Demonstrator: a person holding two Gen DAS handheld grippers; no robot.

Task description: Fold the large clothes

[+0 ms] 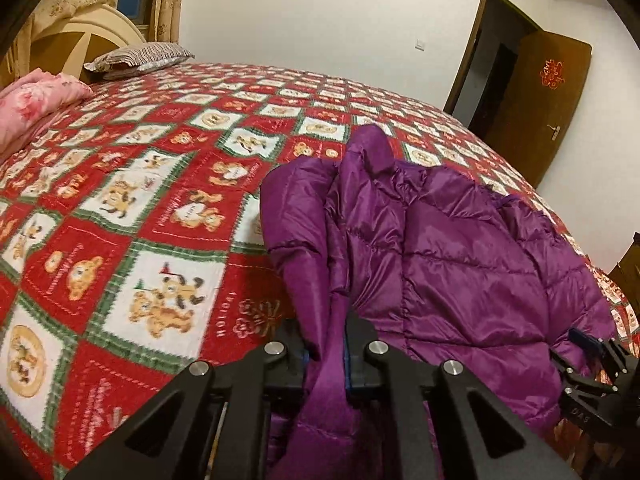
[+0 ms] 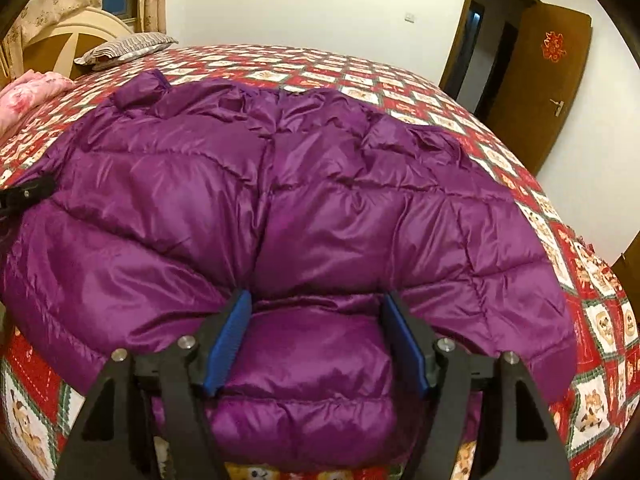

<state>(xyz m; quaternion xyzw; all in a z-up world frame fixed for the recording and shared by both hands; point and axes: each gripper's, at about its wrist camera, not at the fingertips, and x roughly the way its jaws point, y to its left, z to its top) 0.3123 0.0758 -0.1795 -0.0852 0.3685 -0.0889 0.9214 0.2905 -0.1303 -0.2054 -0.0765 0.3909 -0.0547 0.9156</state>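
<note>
A purple quilted down jacket lies spread on a bed with a red, white and green bear-print cover. In the left wrist view the jacket lies right of centre. My left gripper is shut on a fold of the jacket's near left edge, which runs up between its jaws. My right gripper is open, its blue pads straddling the jacket's near hem; fabric bulges between them. The right gripper also shows at the right edge of the left wrist view. The left gripper shows at the left edge of the right wrist view.
A striped pillow and a pink floral quilt lie at the bed's head by a cream headboard. A brown door stands open at the far right. Dark wooden furniture stands by the bed's right side.
</note>
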